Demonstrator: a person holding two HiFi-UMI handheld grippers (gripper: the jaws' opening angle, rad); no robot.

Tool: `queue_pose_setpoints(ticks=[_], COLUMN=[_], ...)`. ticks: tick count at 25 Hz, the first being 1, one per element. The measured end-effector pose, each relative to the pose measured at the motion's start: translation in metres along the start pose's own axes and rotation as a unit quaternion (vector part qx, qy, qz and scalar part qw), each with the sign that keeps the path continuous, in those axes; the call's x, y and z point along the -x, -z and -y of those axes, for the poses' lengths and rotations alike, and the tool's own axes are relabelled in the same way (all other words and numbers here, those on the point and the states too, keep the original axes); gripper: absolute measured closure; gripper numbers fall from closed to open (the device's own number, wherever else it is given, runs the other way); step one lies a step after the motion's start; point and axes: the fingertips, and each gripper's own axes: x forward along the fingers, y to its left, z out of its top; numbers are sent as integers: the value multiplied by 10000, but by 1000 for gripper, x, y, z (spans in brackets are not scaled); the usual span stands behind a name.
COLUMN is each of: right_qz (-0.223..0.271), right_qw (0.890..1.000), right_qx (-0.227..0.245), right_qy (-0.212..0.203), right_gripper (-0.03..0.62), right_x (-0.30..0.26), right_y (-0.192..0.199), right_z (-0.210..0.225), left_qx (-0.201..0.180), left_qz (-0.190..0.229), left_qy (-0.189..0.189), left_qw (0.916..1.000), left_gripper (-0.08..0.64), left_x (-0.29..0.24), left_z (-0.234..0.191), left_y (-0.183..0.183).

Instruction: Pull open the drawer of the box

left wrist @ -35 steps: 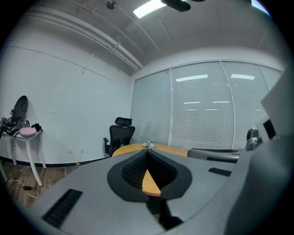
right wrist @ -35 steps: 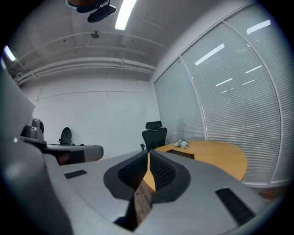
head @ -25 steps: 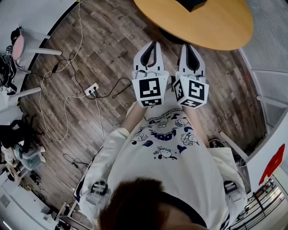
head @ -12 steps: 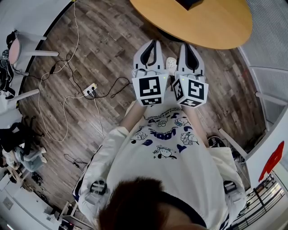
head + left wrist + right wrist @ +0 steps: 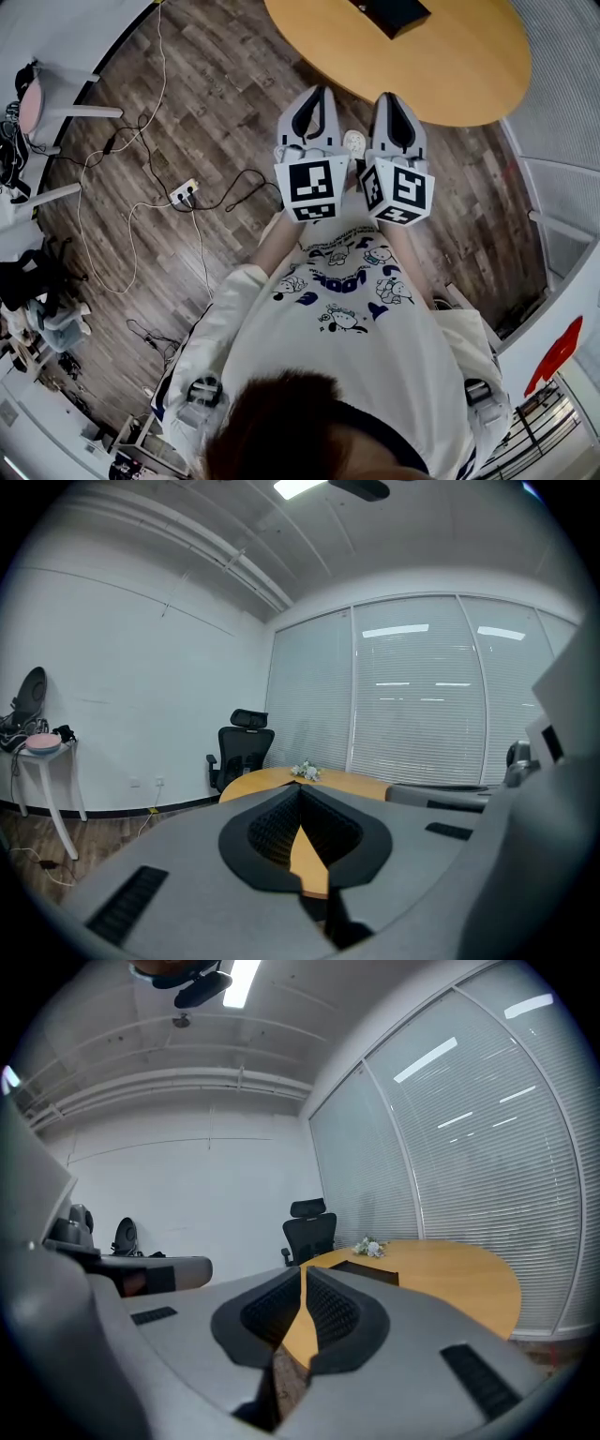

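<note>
Now the round light-wood worktop [image 5: 450, 66] is seen lower and fuller in the head view than a second ago, and more is shown of the dark flat box [image 5: 392, 13] lying on its far part. So an approach is being made. The drawer has not yet been reached, and its front cannot be made out from here.

The grey left tool [image 5: 313, 94] and the grey right tool [image 5: 395, 97] are carried side by side, pointed at the worktop's near edge, well short of the box. Both are clenched on nothing. In the left gripper view the ribbed black pads [image 5: 272, 827] are pressed together at the tips, and the same is shown in the right gripper view, with the box ahead near a small bunch of white flowers [image 5: 369, 1247].

As for writing, blue lettering on the person's white cartoon-print shirt [image 5: 342, 281] is seen upside down and cannot be read reliably. No label can be made out on the box.
</note>
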Motion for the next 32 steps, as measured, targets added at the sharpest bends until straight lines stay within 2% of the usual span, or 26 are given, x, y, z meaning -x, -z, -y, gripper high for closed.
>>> queue_pose_setpoints(ticks=[32], right_qz=[-440], right_qw=[9989], right_qx=[-47], right_qy=[-177], right_gripper=[554], right_x=[-189], right_y=[-35], right_z=[134], left_qx=[232], left_qz=[-192], left_qy=[-314], left_qw=[9991], left_gripper=[543], left_x=[-214], left_z=[27], left_y=[-28])
